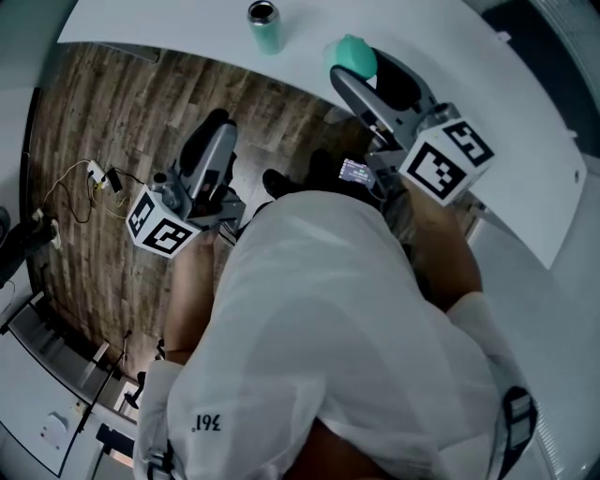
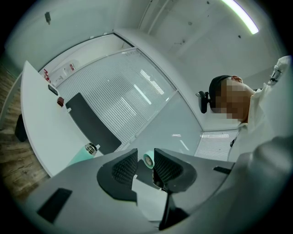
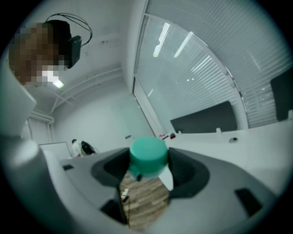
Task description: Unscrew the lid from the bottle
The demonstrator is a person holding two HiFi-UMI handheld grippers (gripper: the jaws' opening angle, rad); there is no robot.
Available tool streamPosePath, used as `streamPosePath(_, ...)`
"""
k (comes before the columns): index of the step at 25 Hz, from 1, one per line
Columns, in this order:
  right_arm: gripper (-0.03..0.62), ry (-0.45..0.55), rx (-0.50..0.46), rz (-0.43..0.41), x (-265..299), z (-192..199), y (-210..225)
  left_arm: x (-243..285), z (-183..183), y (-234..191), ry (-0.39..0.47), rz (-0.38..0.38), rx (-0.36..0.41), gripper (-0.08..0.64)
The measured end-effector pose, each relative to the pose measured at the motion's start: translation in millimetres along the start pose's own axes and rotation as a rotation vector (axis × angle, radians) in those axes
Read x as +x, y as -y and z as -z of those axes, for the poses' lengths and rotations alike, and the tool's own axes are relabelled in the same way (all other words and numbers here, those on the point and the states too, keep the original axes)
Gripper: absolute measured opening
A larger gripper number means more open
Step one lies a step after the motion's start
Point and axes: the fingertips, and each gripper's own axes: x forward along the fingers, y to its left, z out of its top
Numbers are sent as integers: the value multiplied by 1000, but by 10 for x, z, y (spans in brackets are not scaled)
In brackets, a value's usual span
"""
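Observation:
The teal bottle [image 1: 265,26] stands upright on the white table [image 1: 469,66], its bare metal mouth uncovered; it also appears in the left gripper view as the bottle [image 2: 87,151]. My right gripper [image 1: 361,70] is lifted off the table and shut on the teal lid [image 1: 352,54], to the right of the bottle and apart from it. In the right gripper view the lid [image 3: 148,153] sits between the two pads. My left gripper [image 1: 217,127] hangs over the wood floor short of the table, jaws apart and holding nothing. A small teal round thing [image 2: 148,160] shows through its gap.
The curved white table edge runs across the top of the head view. Wood floor [image 1: 122,103] lies below it, with cables and a power strip [image 1: 94,173] at the left. A dark panel [image 2: 91,121] stands behind the table. Another person [image 3: 81,147] is far off.

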Motion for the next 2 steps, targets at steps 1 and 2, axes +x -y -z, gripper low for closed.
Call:
streamPosePath(1,281,0,-1,-1,-10,-1,-4,-1,9,10,-1,0,0,132)
streamPosePath(2,281,0,-2,-1,-20,-2,-7,-2,18,20,-1,1,1,132)
